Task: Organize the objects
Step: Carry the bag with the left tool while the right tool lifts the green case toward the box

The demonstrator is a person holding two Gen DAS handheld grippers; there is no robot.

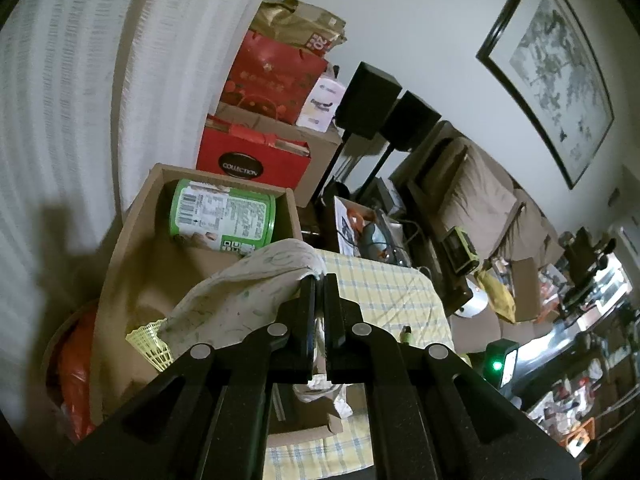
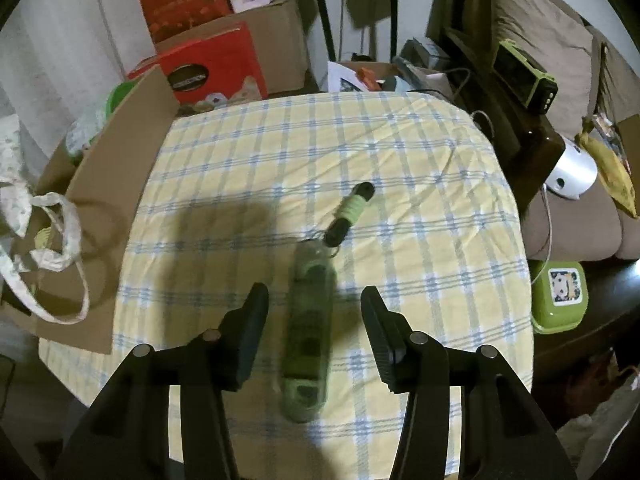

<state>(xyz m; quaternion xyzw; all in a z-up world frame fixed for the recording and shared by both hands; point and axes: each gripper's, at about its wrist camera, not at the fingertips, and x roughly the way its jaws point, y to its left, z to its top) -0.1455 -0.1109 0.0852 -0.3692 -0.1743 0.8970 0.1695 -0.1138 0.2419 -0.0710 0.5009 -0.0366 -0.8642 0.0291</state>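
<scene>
Left gripper (image 1: pixel 320 280) clamps cloth bag (image 1: pixel 240 292); right gripper (image 2: pixel 314 300) wide, straddling green device (image 2: pixel 308 336).

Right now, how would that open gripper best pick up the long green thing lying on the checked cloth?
Grip the long green case across its narrow middle, coming straight down from above. It lies flat on the checked cloth, lengthwise between the open fingers of the right gripper, so they can close on its long sides. Avoid the wrapped cord end.

Left wrist view box-ward, right down at the shared checkered tablecloth (image 2: pixel 360 152).
</scene>
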